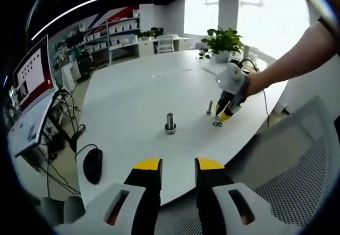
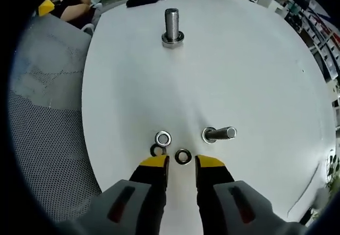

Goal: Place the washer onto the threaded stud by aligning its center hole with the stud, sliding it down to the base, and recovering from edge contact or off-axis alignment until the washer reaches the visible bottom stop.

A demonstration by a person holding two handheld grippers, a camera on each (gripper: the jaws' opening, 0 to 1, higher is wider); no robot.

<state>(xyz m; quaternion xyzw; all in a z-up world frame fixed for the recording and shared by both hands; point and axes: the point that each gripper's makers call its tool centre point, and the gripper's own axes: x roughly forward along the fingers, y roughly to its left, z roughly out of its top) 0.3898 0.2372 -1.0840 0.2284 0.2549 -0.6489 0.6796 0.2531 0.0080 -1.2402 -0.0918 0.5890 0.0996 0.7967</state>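
Note:
The threaded stud (image 2: 172, 25) stands upright on the white table (image 2: 239, 75), far ahead of my right gripper (image 2: 182, 163). That gripper is open and low over the table, with a silver washer (image 2: 183, 156) lying just off its fingertips, in line with the gap. A second silver washer (image 2: 163, 138) and a dark ring (image 2: 156, 150) lie close by on the left. In the left gripper view the stud (image 1: 170, 122) sits mid-table and the right gripper (image 1: 223, 115) points down at the washers (image 1: 218, 122). My left gripper (image 1: 179, 166) hangs open at the table's near edge, holding nothing.
A short bolt (image 2: 219, 134) lies on its side right of the washers. A black mouse (image 1: 93, 165) rests near the table's left edge. A grey mesh chair (image 2: 48, 118) stands beside the table. A potted plant (image 1: 226, 41) is at the far end, and a monitor (image 1: 33, 75) on the left.

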